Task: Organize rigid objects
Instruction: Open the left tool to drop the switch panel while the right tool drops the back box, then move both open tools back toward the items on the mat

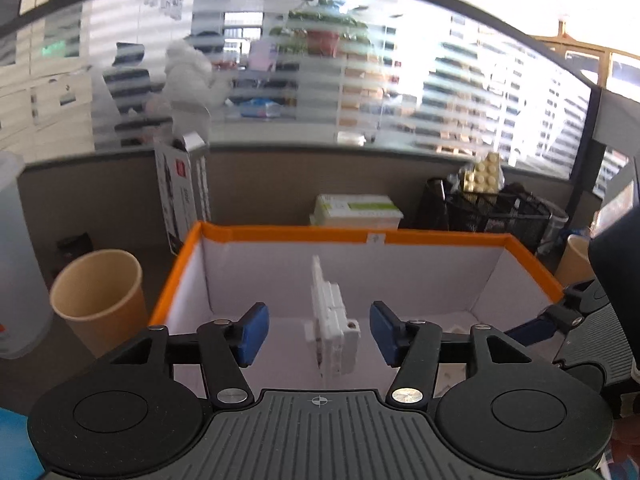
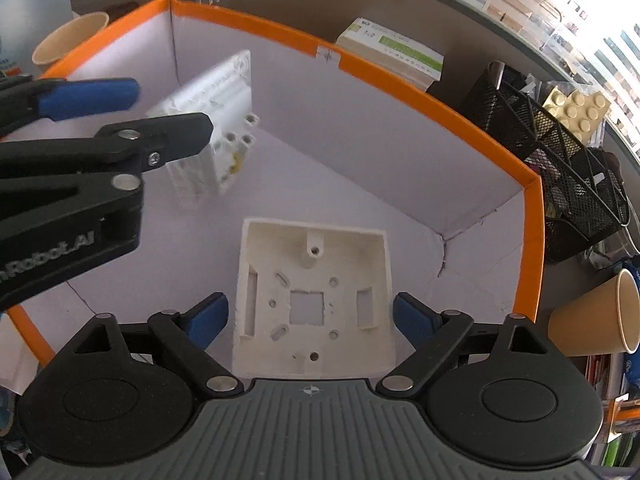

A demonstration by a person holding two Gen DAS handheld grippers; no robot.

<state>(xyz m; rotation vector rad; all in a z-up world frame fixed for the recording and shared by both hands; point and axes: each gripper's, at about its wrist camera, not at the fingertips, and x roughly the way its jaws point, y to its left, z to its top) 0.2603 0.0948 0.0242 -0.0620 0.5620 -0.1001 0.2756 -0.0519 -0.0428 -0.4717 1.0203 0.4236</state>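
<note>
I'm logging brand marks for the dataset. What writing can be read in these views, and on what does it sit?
"Robot.AI", seen upside down and cut off at its start: on the left tool body.
Green-and-white carton behind the orange-rimmed box: print too blurred to read.
Tall white carton: red logo and print unreadable.

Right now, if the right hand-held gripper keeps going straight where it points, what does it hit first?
Probably the square white mounting box, lying open side up on the floor of the orange-rimmed bin, between the open right hand-held gripper pads.
</note>
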